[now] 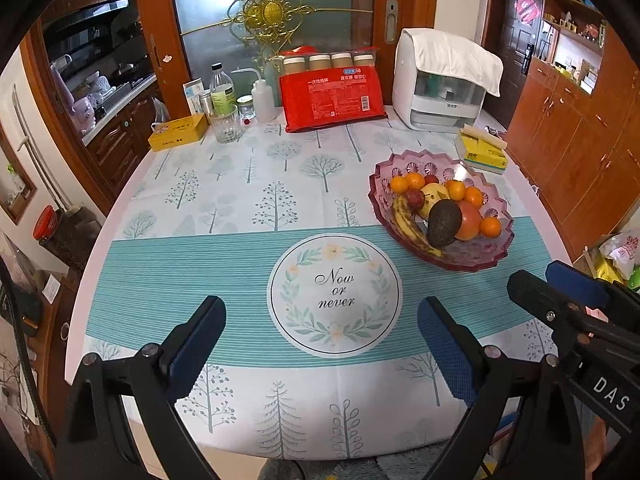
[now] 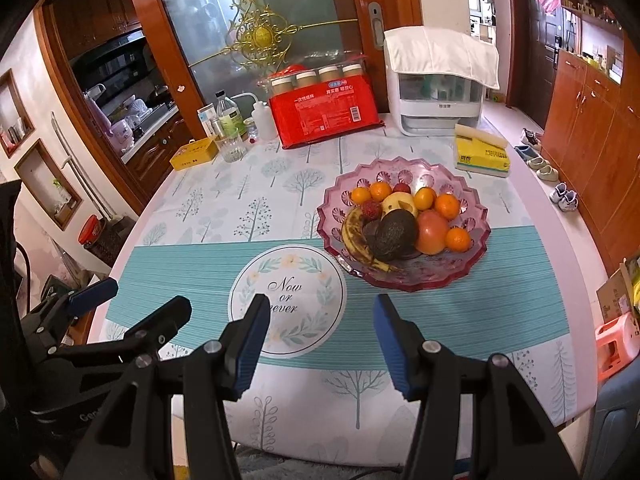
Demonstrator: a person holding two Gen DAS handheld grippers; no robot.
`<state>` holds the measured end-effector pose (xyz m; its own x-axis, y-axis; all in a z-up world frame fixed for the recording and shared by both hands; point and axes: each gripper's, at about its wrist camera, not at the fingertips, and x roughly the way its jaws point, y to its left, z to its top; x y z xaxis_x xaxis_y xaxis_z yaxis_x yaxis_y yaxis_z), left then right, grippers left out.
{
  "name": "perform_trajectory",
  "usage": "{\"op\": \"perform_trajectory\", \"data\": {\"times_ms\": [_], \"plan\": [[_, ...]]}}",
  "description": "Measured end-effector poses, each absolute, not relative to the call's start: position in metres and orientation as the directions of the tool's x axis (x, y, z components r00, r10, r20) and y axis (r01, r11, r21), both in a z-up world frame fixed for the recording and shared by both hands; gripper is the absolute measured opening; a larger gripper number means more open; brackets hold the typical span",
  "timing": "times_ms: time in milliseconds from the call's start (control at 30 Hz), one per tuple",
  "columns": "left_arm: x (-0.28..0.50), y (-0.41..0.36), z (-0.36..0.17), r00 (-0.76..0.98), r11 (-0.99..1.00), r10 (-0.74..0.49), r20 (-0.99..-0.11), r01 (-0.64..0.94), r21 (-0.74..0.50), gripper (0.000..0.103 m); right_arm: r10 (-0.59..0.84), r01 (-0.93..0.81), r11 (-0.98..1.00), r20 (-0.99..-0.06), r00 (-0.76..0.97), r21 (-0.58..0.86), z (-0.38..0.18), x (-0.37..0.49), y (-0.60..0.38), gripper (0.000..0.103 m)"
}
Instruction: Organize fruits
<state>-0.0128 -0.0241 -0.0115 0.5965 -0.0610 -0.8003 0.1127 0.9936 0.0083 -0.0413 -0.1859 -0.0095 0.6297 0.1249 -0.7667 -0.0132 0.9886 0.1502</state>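
A pink glass fruit bowl stands on the right half of the table. In it lie a spotted banana, a dark avocado, a large orange-red citrus, several small oranges, a yellow fruit and a red lychee. My left gripper hovers open and empty over the round "Now or never" print. My right gripper is open and empty, near the bowl's front.
Along the back stand a red pack of paper cups, a white appliance under a cloth, a yellow tissue pack, a yellow tin, a glass and bottles. A pink stool sits beside the table.
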Motion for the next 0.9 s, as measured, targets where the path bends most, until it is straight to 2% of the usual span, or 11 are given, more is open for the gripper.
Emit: {"op": "perform_trajectory", "data": {"times_ms": [900], "plan": [[-0.005, -0.044, -0.021, 0.581, 0.992, -0.075, -0.810, 0.126, -0.002, 0.096, 0.120, -0.013, 0.990, -0.774, 0.622, 0.143, -0.012, -0.036, -0.201, 0.054]]}}
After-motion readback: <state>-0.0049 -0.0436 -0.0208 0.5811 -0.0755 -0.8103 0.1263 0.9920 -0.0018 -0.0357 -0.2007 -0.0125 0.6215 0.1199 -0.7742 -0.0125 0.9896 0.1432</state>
